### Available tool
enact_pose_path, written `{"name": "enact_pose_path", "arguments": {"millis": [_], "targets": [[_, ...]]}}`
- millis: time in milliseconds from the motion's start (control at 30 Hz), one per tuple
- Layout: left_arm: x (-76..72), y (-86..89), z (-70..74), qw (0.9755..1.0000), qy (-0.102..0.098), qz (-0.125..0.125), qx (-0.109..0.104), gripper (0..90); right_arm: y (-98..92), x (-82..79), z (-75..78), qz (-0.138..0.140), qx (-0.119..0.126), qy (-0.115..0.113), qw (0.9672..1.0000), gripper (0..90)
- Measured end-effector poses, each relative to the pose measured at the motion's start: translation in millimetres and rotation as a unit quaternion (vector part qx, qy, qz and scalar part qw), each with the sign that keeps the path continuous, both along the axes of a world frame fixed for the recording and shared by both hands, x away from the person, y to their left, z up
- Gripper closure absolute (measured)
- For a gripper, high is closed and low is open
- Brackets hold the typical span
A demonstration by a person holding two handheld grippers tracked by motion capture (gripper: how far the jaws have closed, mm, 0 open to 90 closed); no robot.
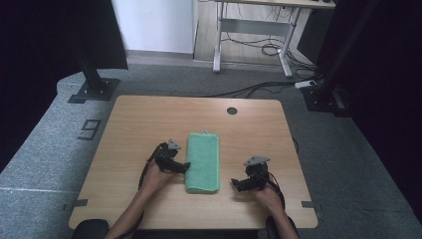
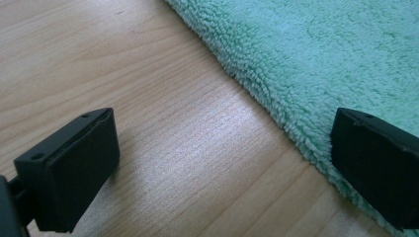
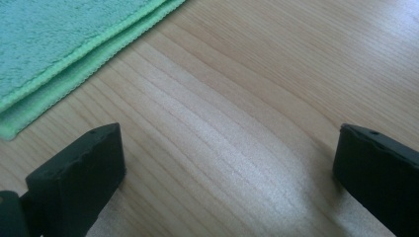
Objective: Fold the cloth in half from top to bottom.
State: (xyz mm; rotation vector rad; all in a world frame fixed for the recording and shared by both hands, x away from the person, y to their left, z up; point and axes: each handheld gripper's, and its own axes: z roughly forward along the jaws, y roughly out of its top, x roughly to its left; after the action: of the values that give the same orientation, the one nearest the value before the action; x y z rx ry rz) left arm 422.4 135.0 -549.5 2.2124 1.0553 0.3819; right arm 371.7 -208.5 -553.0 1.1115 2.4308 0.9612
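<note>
On the wooden bench (image 1: pixel 129 129), the left claw (image 1: pixel 185 167) sits at the left long edge of the towel (image 1: pixel 203 162), its tip right at the cloth about midway along that edge. In the left gripper view the left claw (image 2: pixel 217 168) is spread wide and holds nothing: one jaw rests over bare wood, the other over the fluffy rim of the towel (image 2: pixel 326 54). The green towel lies folded into a long narrow strip near the middle of the bench, running away from the person. The right claw (image 1: pixel 235 183) lies to the right of the towel's near corner, apart from it. In the right gripper view the right claw (image 3: pixel 227 173) also gapes wide and empty over bare wood, with the towel's layered hem (image 3: pixel 74 54) at upper left.
</note>
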Motion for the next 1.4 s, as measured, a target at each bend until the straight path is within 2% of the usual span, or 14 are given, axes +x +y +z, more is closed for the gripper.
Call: {"name": "enact_pose_path", "arguments": {"millis": [167,267,467,800,1167,1400], "targets": [[-1.0,-0.3,0.0,1.0,0.0,0.005,0.0,0.0,1.7,8.6,4.4,-0.001,0.001,0.009,1.0,5.2],[-1.0,-0.3,-0.1,1.0,0.0,0.006,0.0,0.0,2.6,14.8,10.1,-0.001,0.005,0.002,1.0,12.6],[-1.0,-0.3,-0.1,1.0,0.0,0.006,0.0,0.0,8.9,30.8,17.6,-0.007,0.028,0.002,0.9996,16.4],[-1.1,-0.3,0.0,1.0,0.0,0.006,0.0,0.0,31.8,58.5,28.4,-0.009,0.061,-0.002,0.9981,23.7],[-1.1,-0.3,0.0,1.0,0.0,0.006,0.0,0.0,55.6,89.8,31.8,-0.006,0.055,-0.012,0.9984,38.7],[-1.1,-0.3,-0.1,1.0,0.0,0.006,0.0,0.0,65.9,106.6,28.5,-0.004,0.034,-0.014,0.9993,49.1]]}}
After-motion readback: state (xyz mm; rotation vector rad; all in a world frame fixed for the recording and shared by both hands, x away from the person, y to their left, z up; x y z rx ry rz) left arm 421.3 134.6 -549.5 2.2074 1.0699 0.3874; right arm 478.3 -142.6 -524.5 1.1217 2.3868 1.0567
